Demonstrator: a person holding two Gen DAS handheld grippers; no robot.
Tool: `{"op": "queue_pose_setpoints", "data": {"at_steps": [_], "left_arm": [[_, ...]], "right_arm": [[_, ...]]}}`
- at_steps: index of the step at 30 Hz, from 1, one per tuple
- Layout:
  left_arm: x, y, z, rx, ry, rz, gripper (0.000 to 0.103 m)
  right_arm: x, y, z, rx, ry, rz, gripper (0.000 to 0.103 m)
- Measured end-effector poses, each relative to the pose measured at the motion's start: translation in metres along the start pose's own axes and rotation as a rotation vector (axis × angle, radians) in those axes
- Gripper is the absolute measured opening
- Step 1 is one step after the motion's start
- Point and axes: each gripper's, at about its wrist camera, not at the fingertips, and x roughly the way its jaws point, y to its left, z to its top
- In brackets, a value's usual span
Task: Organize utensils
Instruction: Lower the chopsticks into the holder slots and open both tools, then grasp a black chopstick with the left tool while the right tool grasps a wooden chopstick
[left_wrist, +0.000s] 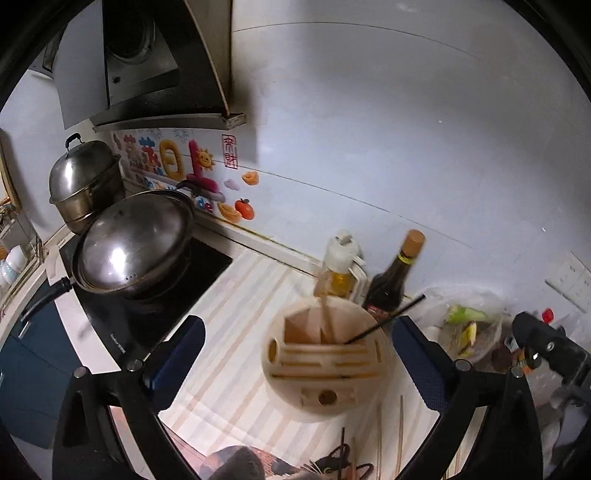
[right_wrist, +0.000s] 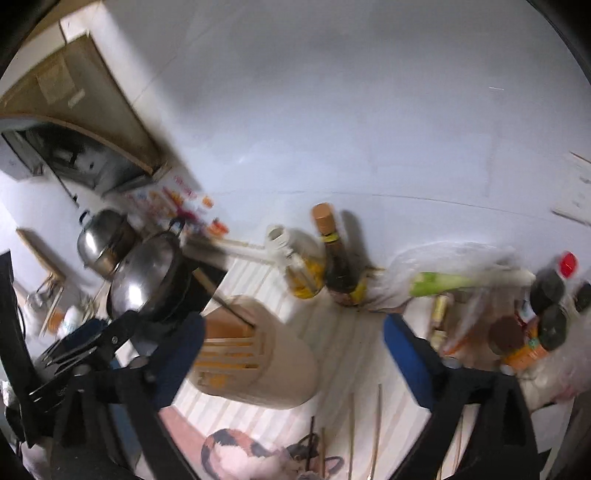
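Observation:
A round beige utensil holder (left_wrist: 325, 363) stands on the striped counter between the fingers of my left gripper (left_wrist: 295, 354), which is open and empty. A black chopstick (left_wrist: 388, 322) and a pale wooden utensil (left_wrist: 324, 295) stick out of it. Several loose chopsticks (left_wrist: 399, 432) lie on the counter in front of it. In the blurred right wrist view the holder (right_wrist: 255, 358) sits left of centre with a black chopstick (right_wrist: 229, 306) in it. My right gripper (right_wrist: 293, 350) is open and empty above loose chopsticks (right_wrist: 376, 424). The right gripper also shows in the left wrist view (left_wrist: 546, 350).
An oil bottle (left_wrist: 341, 266) and a dark sauce bottle (left_wrist: 395, 280) stand behind the holder. A lidded wok (left_wrist: 133, 247) and a steel steamer pot (left_wrist: 85, 181) sit on the black cooktop at left. A plastic bag with greens (left_wrist: 469, 325) and jars (right_wrist: 546, 321) lie at right.

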Motion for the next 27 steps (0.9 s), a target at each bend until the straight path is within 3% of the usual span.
{"op": "queue_pose_setpoints", "data": {"at_steps": [4,7,11,13,15,21,27], "left_arm": [[-0.003,-0.016,-0.027,0.033,0.005,-0.021,0.103],[0.002,-0.029,-0.044,0.064,0.018,-0.029,0.103],[0.024,-0.05,-0.072,0.142,0.103,-0.033,0.103],[0.033,-0.057,-0.087,0.177,0.137,-0.031,0.103],[0.044,-0.061,-0.104,0.205,0.18,-0.013,0.103],[0.077,-0.054,-0.146,0.22,0.297,0.067,0.103],[0.107,-0.04,-0.182,0.186,0.384,0.138,0.102]], "right_arm": [[-0.011,-0.031,-0.029,0.045,-0.035,-0.057,0.103],[-0.008,-0.054,-0.051,0.062,0.008,-0.087,0.103],[-0.001,-0.083,-0.08,0.121,0.073,-0.104,0.102],[0.006,-0.096,-0.094,0.146,0.124,-0.103,0.089],[0.016,-0.108,-0.108,0.162,0.177,-0.119,0.066],[0.041,-0.133,-0.14,0.186,0.282,-0.126,0.051],[0.071,-0.142,-0.165,0.165,0.385,-0.125,0.048]]}}
